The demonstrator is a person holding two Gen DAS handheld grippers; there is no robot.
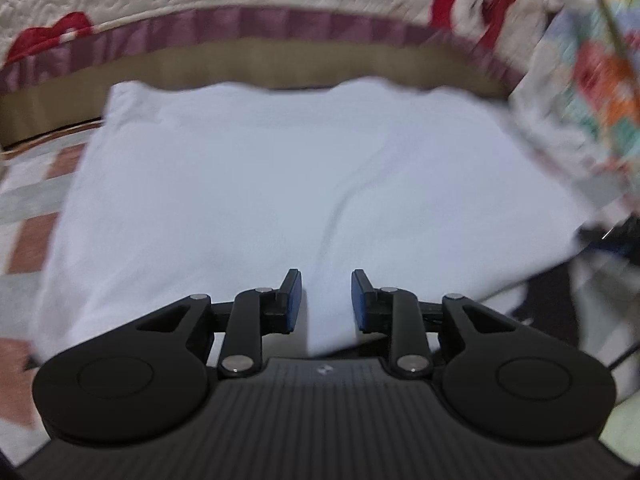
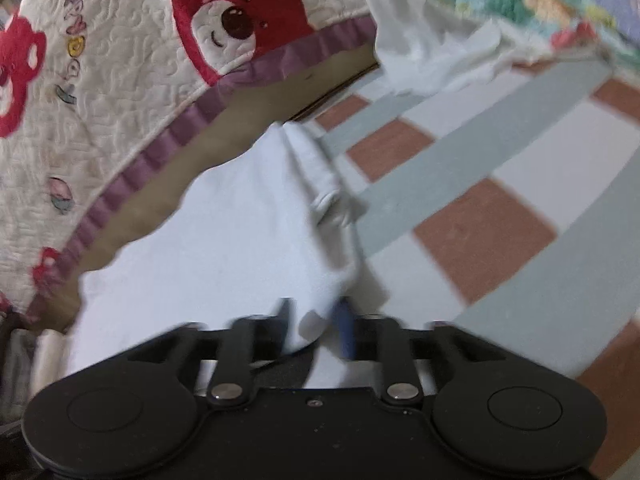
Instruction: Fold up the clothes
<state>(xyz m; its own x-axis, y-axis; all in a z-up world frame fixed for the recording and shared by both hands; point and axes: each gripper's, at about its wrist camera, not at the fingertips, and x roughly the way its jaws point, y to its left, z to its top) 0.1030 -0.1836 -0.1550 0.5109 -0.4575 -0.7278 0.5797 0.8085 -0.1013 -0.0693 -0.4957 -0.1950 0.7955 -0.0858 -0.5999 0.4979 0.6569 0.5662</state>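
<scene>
A: Well, how far along is the shirt (image 1: 304, 184)?
B: It lies as a doubled white slab on the checked sheet (image 2: 480, 184), beside the quilt (image 2: 120, 80).
A: And the tongs?
B: Left tongs (image 1: 326, 300) gape, empty; right tongs (image 2: 316, 328) have a hem between them — gripped or not, I cannot tell. More folds look likely.

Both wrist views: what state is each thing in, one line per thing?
White garment: spread flat on the checked mat, partly folded, right edge bunched.
Left claw: open, empty, over the garment's near edge.
Right claw: open, garment corner between its fingers.
Bear quilt: lying behind the garment.
</scene>
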